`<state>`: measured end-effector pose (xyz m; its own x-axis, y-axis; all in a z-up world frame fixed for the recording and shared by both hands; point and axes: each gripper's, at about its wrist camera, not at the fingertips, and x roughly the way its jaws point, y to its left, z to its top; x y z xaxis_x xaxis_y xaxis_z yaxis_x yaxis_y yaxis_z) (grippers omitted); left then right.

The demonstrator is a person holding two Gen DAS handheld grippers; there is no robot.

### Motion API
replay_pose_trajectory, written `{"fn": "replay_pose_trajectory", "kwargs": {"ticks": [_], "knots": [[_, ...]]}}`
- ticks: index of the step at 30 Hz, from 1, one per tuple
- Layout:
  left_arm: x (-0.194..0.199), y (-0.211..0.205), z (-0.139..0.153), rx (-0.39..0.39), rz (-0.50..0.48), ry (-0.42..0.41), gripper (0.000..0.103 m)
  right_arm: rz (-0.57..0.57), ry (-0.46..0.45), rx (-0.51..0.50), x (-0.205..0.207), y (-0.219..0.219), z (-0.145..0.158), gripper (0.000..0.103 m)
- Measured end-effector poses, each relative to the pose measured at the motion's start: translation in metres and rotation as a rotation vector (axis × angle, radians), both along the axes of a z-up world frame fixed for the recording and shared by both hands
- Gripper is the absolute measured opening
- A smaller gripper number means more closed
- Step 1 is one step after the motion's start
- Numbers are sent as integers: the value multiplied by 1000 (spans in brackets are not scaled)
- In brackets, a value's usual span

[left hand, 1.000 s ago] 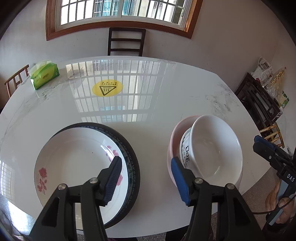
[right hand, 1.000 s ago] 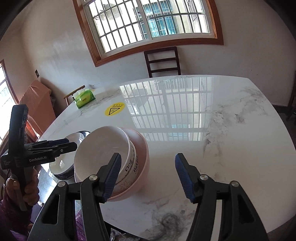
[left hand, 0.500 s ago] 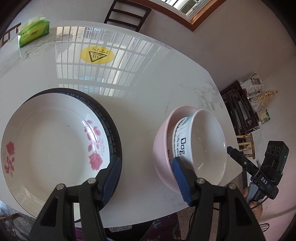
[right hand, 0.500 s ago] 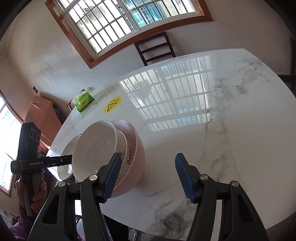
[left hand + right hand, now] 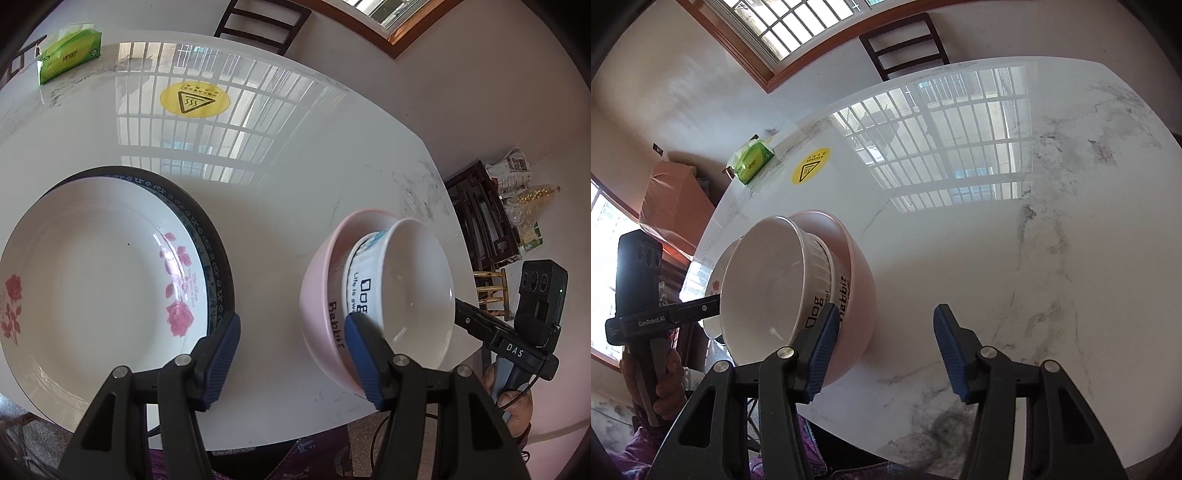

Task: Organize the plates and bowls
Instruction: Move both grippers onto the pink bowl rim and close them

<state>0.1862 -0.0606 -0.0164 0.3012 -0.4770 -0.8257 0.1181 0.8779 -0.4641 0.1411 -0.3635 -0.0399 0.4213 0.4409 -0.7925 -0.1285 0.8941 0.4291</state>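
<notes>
Left wrist: both grippers' fingers (image 5: 221, 354) apart, right gripper (image 5: 882, 350) just closing, empty, beside stacked bowls (image 5: 380, 302).

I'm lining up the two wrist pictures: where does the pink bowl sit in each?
Left wrist: pink bowl lower right of centre, beside the flowered plate.
Right wrist: pink bowl lower left of centre, white bowl nested in it.
Shared landmark: yellow warning sticker.

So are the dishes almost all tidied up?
Nearly, it seems. The white bowl already sits tilted inside the pink bowl, and the rose plate lies on the dark-rimmed plate. Both the left gripper and the right gripper hold nothing; the right's jaws have just been closing. Perhaps only straightening the bowls remains.
</notes>
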Motion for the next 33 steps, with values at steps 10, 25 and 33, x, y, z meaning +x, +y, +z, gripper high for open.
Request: {"fn": "replay_pose_trajectory", "kwargs": {"ticks": [10,25,33], "knots": [[-3,7,0,-2,76,28,61,50,53,-117,13,15,3,41],[-5,1,5,-15,83,26,43,51,141,-91,24,9,-9,53],[-4,3,4,-67,84,40,26,60,193,-37,29,4,-16,56]]}}
